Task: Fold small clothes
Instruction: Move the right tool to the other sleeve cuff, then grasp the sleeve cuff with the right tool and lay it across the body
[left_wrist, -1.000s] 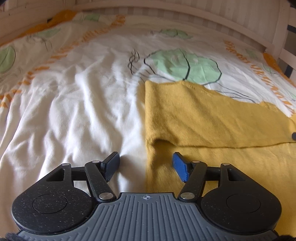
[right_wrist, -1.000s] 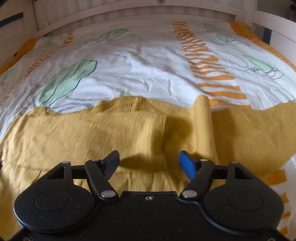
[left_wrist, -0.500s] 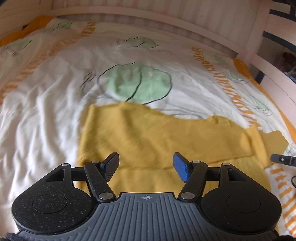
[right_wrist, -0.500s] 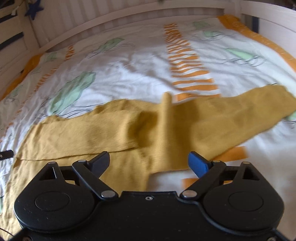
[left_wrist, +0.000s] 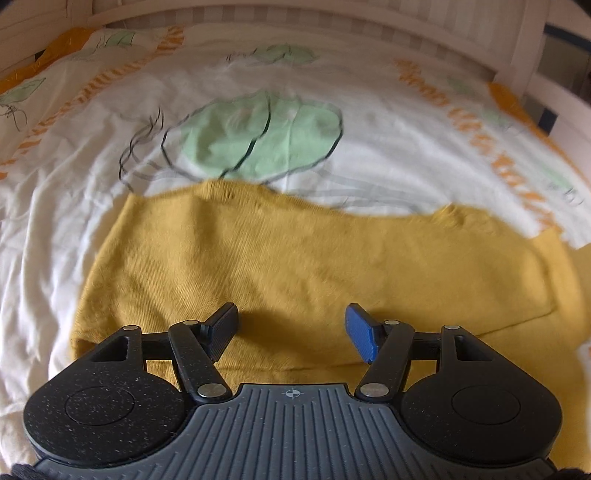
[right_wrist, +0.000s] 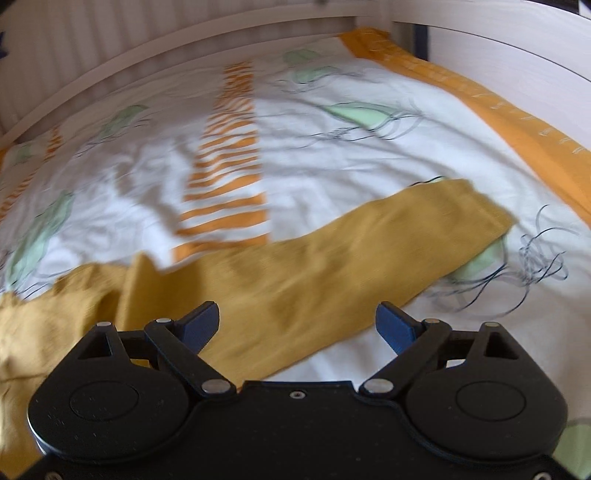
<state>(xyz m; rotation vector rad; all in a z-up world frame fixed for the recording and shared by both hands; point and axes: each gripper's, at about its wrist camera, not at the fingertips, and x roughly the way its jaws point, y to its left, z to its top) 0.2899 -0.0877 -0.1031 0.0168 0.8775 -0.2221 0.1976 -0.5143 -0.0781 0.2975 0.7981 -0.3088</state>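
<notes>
A mustard yellow knit top (left_wrist: 280, 258) lies flat on the bed, with its left sleeve folded across the body. My left gripper (left_wrist: 291, 332) is open and empty, hovering over the folded part. In the right wrist view the other sleeve (right_wrist: 369, 254) stretches out to the right over the bedspread. My right gripper (right_wrist: 297, 326) is open and empty, just above the near part of that sleeve.
The bedspread (left_wrist: 332, 74) is white with green leaf prints and orange stripes, and it is wrinkled. A white slatted bed frame (right_wrist: 184, 40) runs along the far side and a white side rail (right_wrist: 517, 48) stands at the right.
My left gripper has moved right, over the folded sleeve and body. My right gripper has swung right along the outstretched sleeve and its jaws have opened wider.
</notes>
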